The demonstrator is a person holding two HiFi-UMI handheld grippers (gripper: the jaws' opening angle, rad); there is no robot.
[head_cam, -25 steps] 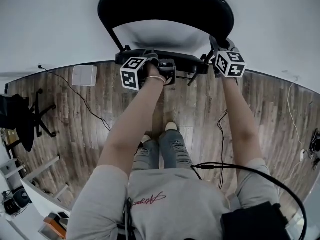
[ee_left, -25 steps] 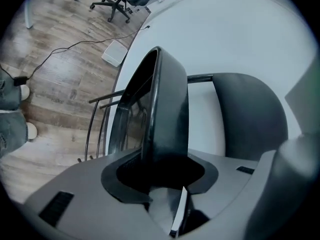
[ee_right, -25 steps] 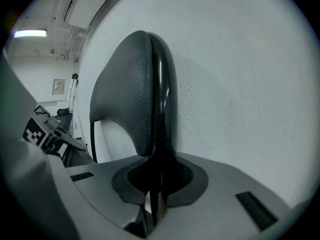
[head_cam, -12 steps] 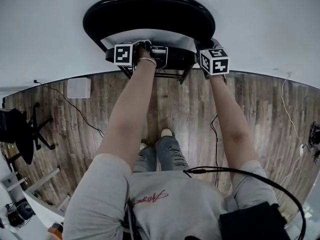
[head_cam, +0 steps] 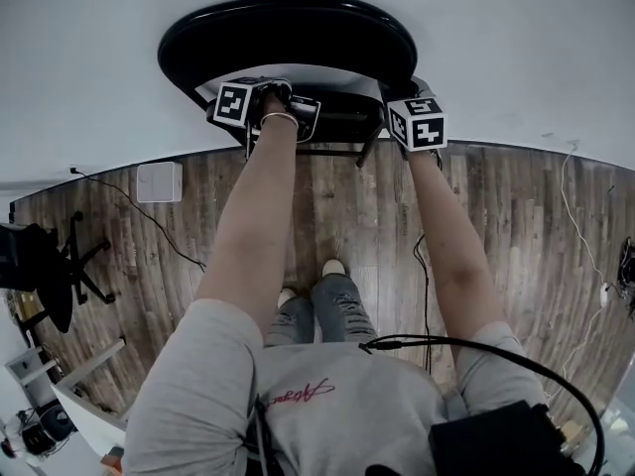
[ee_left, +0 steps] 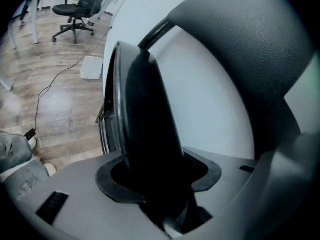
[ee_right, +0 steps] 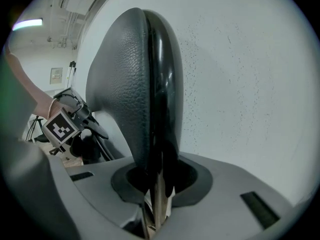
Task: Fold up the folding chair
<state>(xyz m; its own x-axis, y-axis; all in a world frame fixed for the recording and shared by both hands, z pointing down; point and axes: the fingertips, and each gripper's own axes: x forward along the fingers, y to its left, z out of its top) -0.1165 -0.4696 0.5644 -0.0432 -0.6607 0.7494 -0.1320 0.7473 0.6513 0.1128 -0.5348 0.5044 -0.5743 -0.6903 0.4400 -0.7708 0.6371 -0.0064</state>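
The black folding chair stands against the white wall, its round backrest point(head_cam: 288, 28) at the top of the head view and its seat point(head_cam: 342, 119) tipped up close under it. My left gripper point(head_cam: 308, 115) is at the seat's front edge. In the left gripper view the dark seat edge point(ee_left: 145, 114) runs down between the jaws of that gripper point(ee_left: 165, 204), which have just been opening, with the backrest point(ee_left: 250, 59) behind. My right gripper point(head_cam: 402, 92) is shut on the backrest's right rim. That padded backrest point(ee_right: 135, 74) is pinched edge-on in the right gripper point(ee_right: 157, 194).
The chair's metal legs point(head_cam: 367, 152) rest on the wooden floor point(head_cam: 516, 226). An office chair point(head_cam: 50, 266) stands far left and a white box point(head_cam: 159, 180) lies by the wall. Cables point(head_cam: 427, 266) trail past the person's feet point(head_cam: 317, 276).
The seat has swung up toward the backrest and the whole chair now sits closer to the wall. Both grippers went with it, the left one shifting left and rolling.
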